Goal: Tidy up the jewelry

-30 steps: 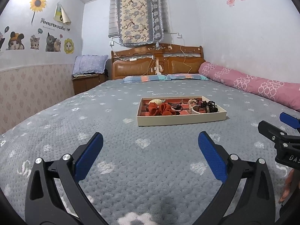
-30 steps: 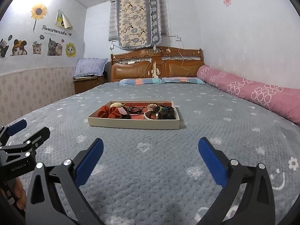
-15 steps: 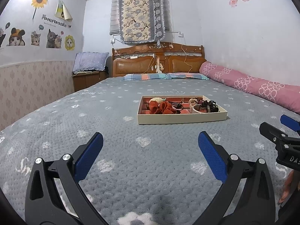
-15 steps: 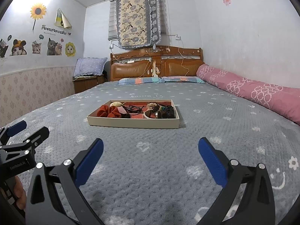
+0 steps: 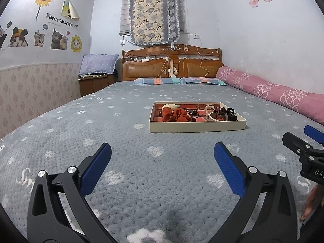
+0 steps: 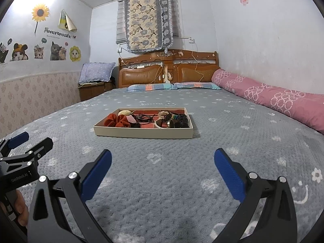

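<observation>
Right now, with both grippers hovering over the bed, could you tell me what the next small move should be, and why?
Probably bring both grippers forward toward the tray. The left gripper and right gripper are open and empty, with bare blanket between them and the tray. The rust scrunchie and the dark tangle are piled together inside it, out of reach from here.

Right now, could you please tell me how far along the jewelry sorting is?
Nothing looks done: the items lie jumbled in the tray on the bed. Nothing is in hand; the left gripper and right gripper are open, short of the tray. All sorting remains.
</observation>
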